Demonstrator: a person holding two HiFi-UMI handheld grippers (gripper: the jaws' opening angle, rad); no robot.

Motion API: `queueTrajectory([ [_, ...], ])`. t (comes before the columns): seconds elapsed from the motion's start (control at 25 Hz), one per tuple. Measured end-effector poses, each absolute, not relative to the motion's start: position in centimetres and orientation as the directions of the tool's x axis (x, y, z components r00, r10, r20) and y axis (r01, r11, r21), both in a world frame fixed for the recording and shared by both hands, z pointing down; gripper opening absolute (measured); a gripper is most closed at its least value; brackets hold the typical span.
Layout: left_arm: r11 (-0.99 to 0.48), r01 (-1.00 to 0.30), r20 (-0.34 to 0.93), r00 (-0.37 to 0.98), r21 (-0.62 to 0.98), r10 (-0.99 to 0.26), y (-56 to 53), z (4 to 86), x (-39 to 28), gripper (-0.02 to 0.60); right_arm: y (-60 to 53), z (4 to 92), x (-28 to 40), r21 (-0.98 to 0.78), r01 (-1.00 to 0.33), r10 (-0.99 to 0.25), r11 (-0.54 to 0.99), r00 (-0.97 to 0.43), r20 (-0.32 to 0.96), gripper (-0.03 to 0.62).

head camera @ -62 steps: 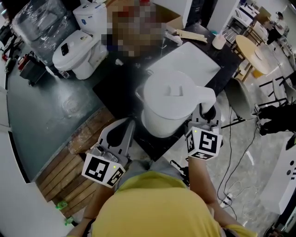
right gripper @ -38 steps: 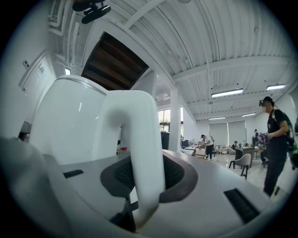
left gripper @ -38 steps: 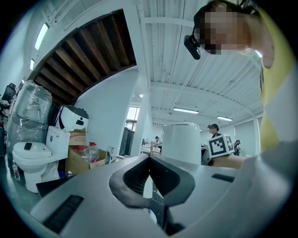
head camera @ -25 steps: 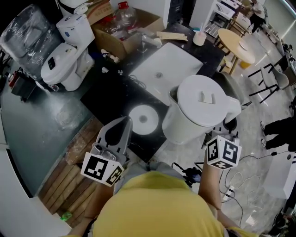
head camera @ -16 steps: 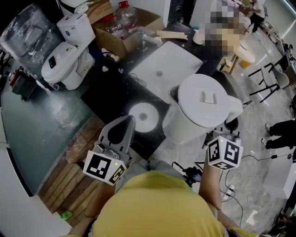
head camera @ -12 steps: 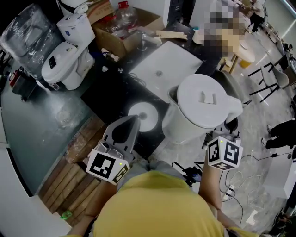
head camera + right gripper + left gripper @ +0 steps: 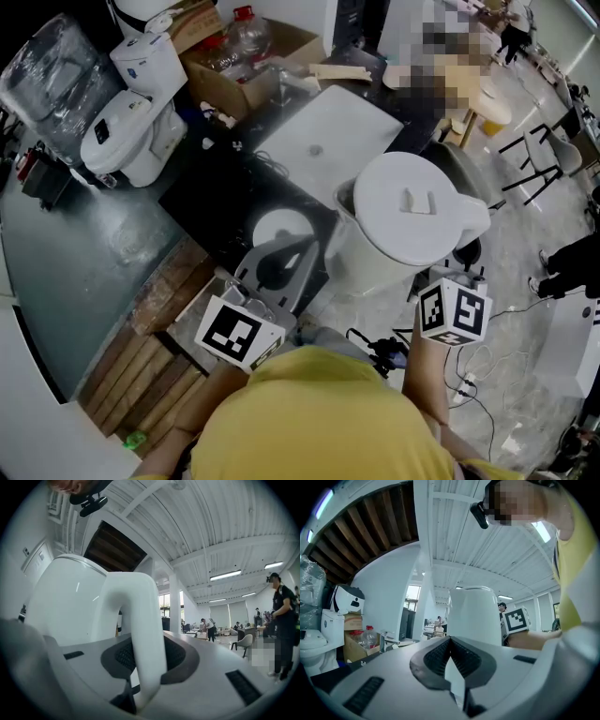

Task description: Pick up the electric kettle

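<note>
White electric kettle (image 7: 403, 220) — in right gripper (image 7: 146, 660)

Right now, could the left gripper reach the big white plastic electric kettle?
Probably yes. The left gripper points at the white plastic electric kettle, close by, with nothing between them. Its jaws are together, so it could only touch it; the right gripper grips the curved white handle.

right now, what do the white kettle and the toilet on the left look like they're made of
Kettle: likely moulded plastic, smooth white with a satin finish; only soft highlights, and the handle runs seamlessly out of the body.
Toilet: probably glazed ceramic, glossy white with a shine on its rounded lid, though the lid itself could be plastic.
</note>
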State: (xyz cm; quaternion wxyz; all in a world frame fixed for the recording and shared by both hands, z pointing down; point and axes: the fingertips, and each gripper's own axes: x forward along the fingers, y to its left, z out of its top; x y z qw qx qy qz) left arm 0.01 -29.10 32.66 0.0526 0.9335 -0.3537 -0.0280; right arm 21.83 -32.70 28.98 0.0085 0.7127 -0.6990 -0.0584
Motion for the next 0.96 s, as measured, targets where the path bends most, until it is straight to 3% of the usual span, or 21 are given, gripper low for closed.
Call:
queueTrajectory([
  [0.96, -0.764, -0.634, -0.01, 0.769, 0.118, -0.64, -29.1, 32.4, 1.6, 0.009, -33.6, 29.0, 21.3, 0.076, -0.997, -0.997, 0.023, -0.028, -0.067, 0.104],
])
